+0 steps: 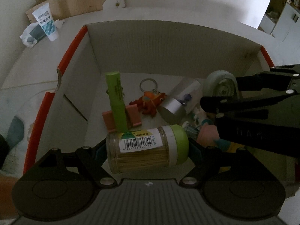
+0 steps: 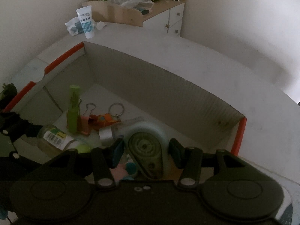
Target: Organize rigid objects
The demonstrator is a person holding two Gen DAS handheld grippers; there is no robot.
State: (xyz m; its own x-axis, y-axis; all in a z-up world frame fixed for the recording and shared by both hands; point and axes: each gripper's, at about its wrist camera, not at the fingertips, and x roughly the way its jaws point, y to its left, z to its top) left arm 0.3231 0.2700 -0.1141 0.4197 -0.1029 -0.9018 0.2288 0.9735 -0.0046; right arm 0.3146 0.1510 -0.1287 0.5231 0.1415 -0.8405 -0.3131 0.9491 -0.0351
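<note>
Cardboard box with orange-edged walls serves as the landmark, standing open on a pale tabletop. Just above its near part, the left gripper is clamped on a clear toothpick jar with a green lid, held sideways with a pad at each end. Deeper in the box, a green tube stands upright through a pink binder clip, and an orange keychain figure lies on the floor beside it. To the right of that sits a clear container with a silver cap.

Over the box's right side, the right gripper has a pale-green correction tape dispenser between its jaws; whether the pads press it I cannot tell. Beyond the box's far left corner, a white tube stands on the table.
</note>
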